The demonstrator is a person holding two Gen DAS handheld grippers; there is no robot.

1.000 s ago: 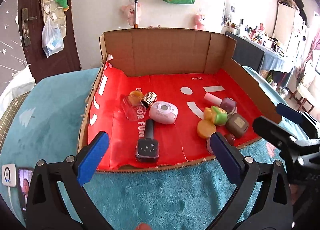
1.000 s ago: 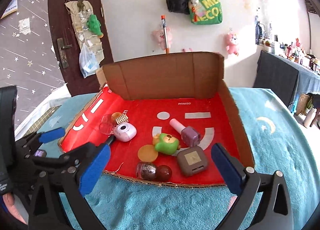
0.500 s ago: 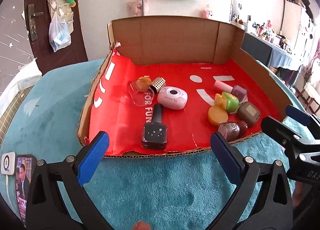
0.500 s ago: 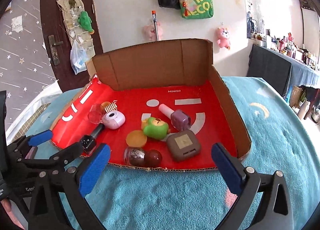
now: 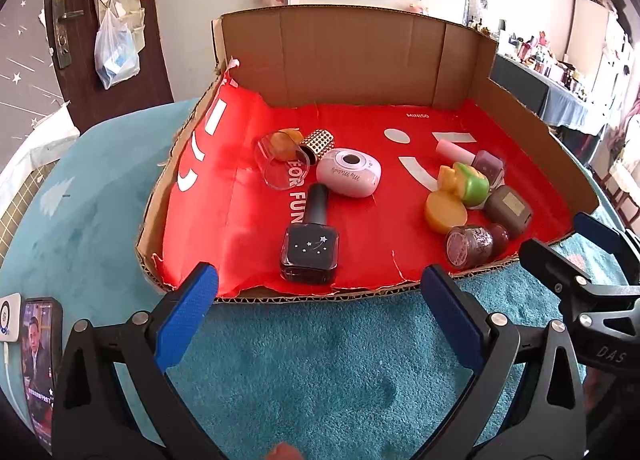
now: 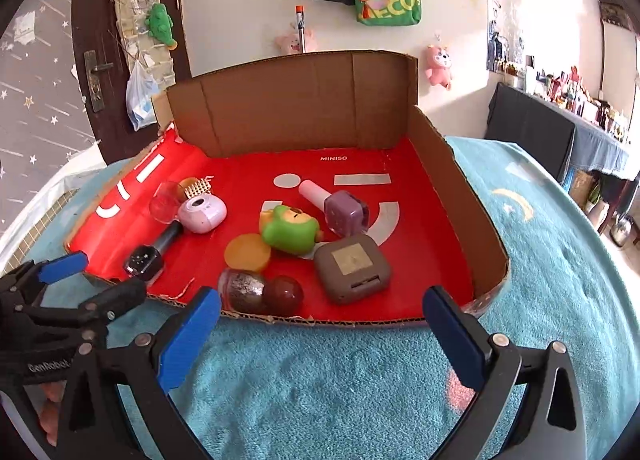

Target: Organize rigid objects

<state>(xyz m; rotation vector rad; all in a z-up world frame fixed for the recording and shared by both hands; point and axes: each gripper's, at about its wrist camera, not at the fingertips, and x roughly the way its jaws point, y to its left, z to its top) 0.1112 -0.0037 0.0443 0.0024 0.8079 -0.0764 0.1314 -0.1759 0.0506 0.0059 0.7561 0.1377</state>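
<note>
Both tools are hovering over the teal blanket (image 5: 320, 360), short of the cardboard tray (image 5: 348, 56). The left gripper (image 5: 318, 302) and right gripper (image 6: 320, 316) are each gaping wide, holding nothing. Just inside the tray's near edge, a black nail polish bottle (image 5: 310, 248) is lying flat, with a glittery round bottle (image 6: 244, 288) beside a dark red ball (image 6: 283, 294) further right. Deeper in the tray, a brown square case (image 6: 352, 266), orange disc (image 6: 247, 252) and green toy (image 6: 290, 230) are crowding together; a pink camera-shaped case (image 5: 348, 173) is sitting toward the tray's left, and a purple polish bottle (image 6: 345, 210) is lying beyond the toy.
</note>
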